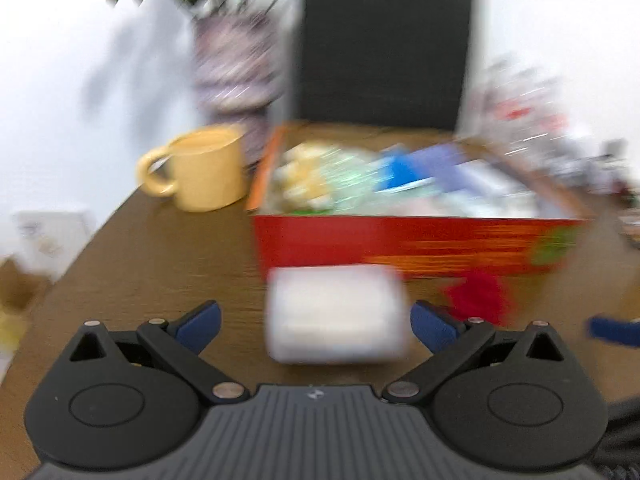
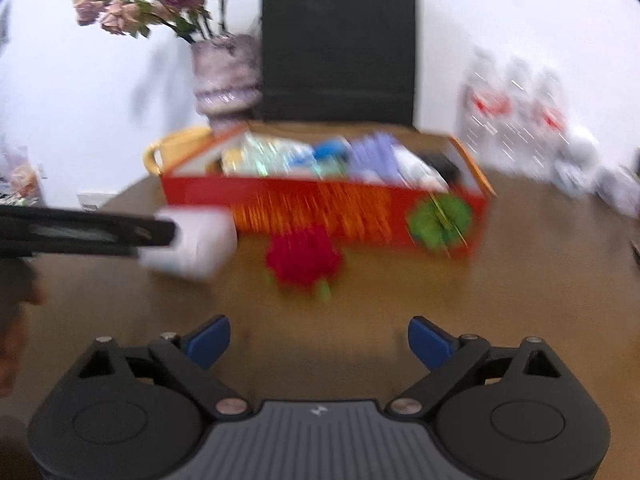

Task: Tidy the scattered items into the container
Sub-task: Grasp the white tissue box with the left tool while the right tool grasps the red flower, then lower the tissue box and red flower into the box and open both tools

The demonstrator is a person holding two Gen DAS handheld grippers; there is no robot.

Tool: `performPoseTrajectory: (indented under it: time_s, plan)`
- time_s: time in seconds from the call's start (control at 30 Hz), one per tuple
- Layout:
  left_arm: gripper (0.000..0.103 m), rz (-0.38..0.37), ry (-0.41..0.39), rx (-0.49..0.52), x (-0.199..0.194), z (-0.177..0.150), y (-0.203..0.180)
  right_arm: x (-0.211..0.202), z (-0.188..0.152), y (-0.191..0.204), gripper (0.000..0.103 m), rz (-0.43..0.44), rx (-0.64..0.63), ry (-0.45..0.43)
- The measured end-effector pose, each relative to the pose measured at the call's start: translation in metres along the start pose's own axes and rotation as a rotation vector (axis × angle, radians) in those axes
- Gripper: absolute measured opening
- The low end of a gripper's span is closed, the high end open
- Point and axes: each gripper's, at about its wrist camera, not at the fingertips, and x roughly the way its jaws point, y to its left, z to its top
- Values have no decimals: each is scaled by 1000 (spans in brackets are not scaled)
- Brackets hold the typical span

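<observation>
My left claw [image 1: 316, 322] is spread around the white pack [image 1: 336, 314], which sits between its tips, just short of the red box [image 1: 416, 244]. It looks light and squashy; I'd pinch its flat sides gently. Right claw [image 2: 319, 338] spread, empty.

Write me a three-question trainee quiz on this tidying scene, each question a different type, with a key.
1. True or false: the white packet already lies inside the red box.
2. Which item lies on the table in front of the right gripper? A) red flower B) yellow mug C) vase
3. Fill in: the left gripper has its fingers spread on either side of the white ____.

Key: 1 false; 2 A; 3 packet.
</observation>
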Motion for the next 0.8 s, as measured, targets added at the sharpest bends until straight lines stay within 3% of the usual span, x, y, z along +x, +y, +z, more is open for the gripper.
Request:
performPoseTrajectory:
  time_s: [0.03, 0.1, 0.17, 0.3, 0.4, 0.53, 0.67, 0.8]
  plan:
    - [103, 9, -4, -6, 10, 11, -1, 14, 9, -1, 94, 9, -19, -22]
    - [103, -40, -20, 7, 13, 13, -8, 34, 19, -3, 92, 0, -26, 8]
    - [103, -65, -35, 78, 17, 11, -17, 52, 28, -4, 91, 9, -32, 36]
    - [103, -24, -40, 139, 33, -3, -24, 75, 35, 5, 89, 35, -128, 69]
    - [103, -73, -9, 40, 48, -4, -11, 83, 34, 7, 87, 48, -144, 63]
    - [85, -117, -1, 13, 52, -5, -2, 86, 34, 3, 67, 101, -81, 62]
    - [84, -154, 37, 24, 34, -3, 2, 78, 35, 4, 52, 87, -76, 46]
    - [84, -240, -115, 67, -17, 10, 1, 47, 46, 1, 51, 93, -89, -41]
